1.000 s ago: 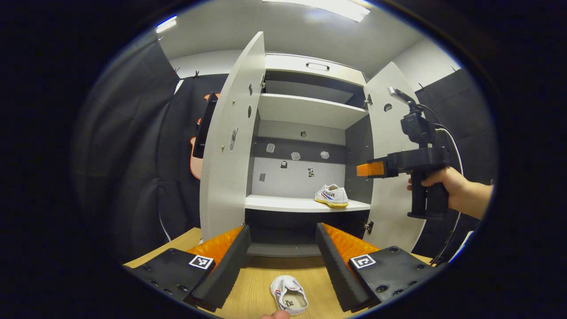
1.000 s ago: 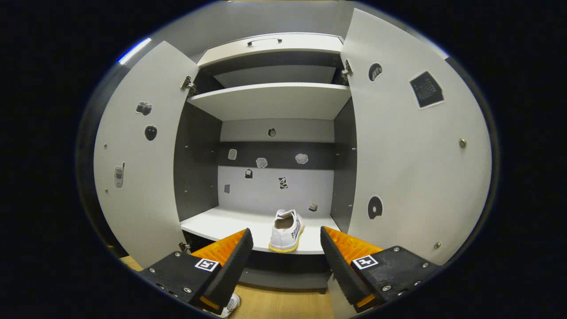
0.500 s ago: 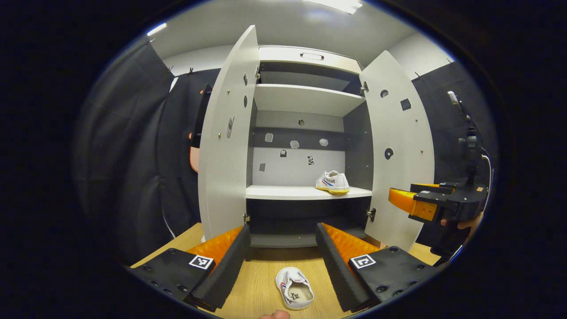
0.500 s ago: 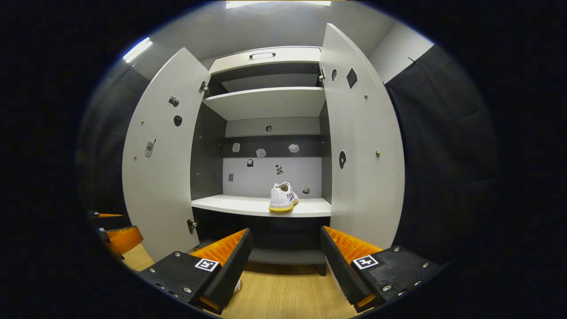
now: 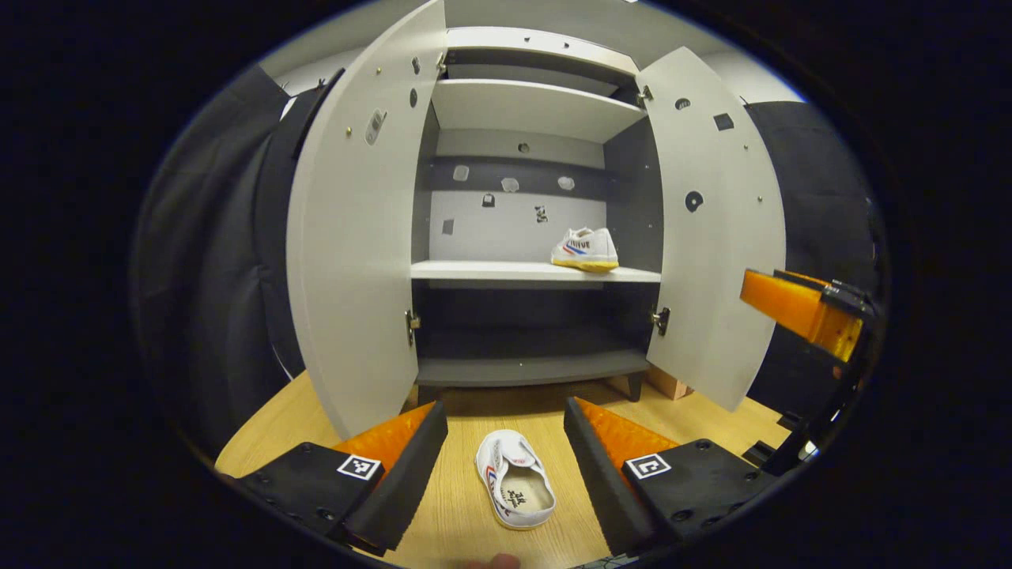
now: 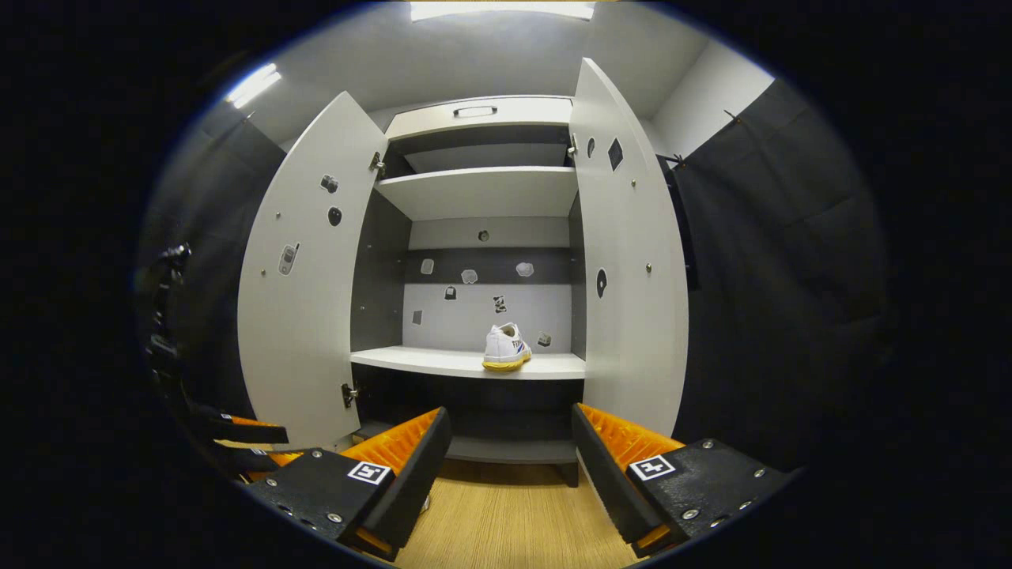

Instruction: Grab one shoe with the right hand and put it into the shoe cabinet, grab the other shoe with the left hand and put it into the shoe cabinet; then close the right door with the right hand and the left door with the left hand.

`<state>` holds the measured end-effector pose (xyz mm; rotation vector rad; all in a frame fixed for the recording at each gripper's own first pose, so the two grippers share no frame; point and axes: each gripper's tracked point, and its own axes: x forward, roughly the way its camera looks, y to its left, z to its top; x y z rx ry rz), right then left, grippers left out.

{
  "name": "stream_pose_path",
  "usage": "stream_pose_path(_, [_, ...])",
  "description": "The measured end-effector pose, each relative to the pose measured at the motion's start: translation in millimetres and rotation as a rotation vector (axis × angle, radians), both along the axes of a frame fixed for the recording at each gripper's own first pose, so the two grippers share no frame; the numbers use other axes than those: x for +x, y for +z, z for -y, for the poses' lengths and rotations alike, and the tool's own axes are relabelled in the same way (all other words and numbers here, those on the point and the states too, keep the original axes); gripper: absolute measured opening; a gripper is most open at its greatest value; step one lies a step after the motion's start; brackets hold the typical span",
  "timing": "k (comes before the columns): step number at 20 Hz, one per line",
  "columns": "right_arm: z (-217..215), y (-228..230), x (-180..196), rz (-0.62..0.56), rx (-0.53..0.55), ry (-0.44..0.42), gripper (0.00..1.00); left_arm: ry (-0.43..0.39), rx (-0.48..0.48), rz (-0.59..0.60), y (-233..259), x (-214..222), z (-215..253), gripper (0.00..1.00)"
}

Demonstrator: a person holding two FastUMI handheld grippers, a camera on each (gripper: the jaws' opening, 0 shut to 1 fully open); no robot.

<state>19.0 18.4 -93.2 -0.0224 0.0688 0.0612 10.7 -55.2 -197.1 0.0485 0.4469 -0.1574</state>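
A white shoe (image 5: 586, 250) with a yellow sole stands on the middle shelf of the open shoe cabinet (image 5: 530, 270), toward its right side; it is also in the right gripper view (image 6: 506, 348). The other white shoe (image 5: 515, 489) lies on the wooden floor, its opening up, between the fingers of my left gripper (image 5: 506, 466), which is open and just above it. My right gripper (image 6: 506, 466) is open with nothing between its fingers, held back from the cabinet (image 6: 474, 363). It shows at the right edge of the left gripper view (image 5: 802, 310).
Both cabinet doors stand wide open, the left door (image 5: 352, 237) and the right door (image 5: 715, 229). A lower dark shelf (image 5: 526, 365) sits near the floor. Black cloth walls flank the cabinet. The wooden floor (image 6: 506, 521) stretches in front.
My left gripper has dropped toward the floor shoe, which now lies between its fingers. My right gripper has pulled back from the shelf, leaving the shoe there.
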Motion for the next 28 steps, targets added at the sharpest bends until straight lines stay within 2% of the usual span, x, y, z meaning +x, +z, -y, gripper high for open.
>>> stream_pose_path(4, [3,-2,-3,-0.010,-0.019,0.013,0.94,-0.022,0.050,-0.187,-82,0,-7,0.97])
stream_pose_path(8, [12,-5,-2,-0.023,-0.039,-0.001,0.94,0.042,0.040,-0.310,-136,-3,-22,0.97])
stream_pose_path(14, [21,-11,5,-0.058,-0.047,-0.024,0.94,0.123,-0.008,-0.401,-181,28,-37,0.98])
stream_pose_path(17, [22,-11,6,-0.061,-0.061,-0.027,0.94,0.120,-0.002,-0.413,-202,49,-38,0.95])
stream_pose_path(18, [22,-13,7,-0.067,-0.064,-0.028,0.94,0.107,0.003,-0.408,-207,56,-36,0.98])
stream_pose_path(20, [22,-16,7,-0.076,-0.066,-0.031,0.94,0.081,0.006,-0.401,-211,65,-31,0.98])
stream_pose_path(21, [22,-18,7,-0.080,-0.062,-0.032,0.94,0.081,0.015,-0.397,-212,67,-30,0.88])
stream_pose_path(24, [20,-23,9,-0.090,-0.048,-0.031,0.94,0.079,0.005,-0.377,-209,68,-24,0.77])
stream_pose_path(25, [19,-24,9,-0.093,-0.043,-0.028,0.94,0.108,0.034,-0.368,-207,69,-30,0.61])
stream_pose_path(26, [18,-24,10,-0.093,-0.039,-0.025,0.94,0.127,0.044,-0.371,-209,68,-34,0.50])
stream_pose_path(27, [17,-25,11,-0.093,-0.035,-0.023,0.94,0.134,0.050,-0.361,-207,70,-36,0.31])
stream_pose_path(28, [17,-26,12,-0.095,-0.031,-0.020,0.94,0.150,0.070,-0.363,-207,68,-40,0.27])
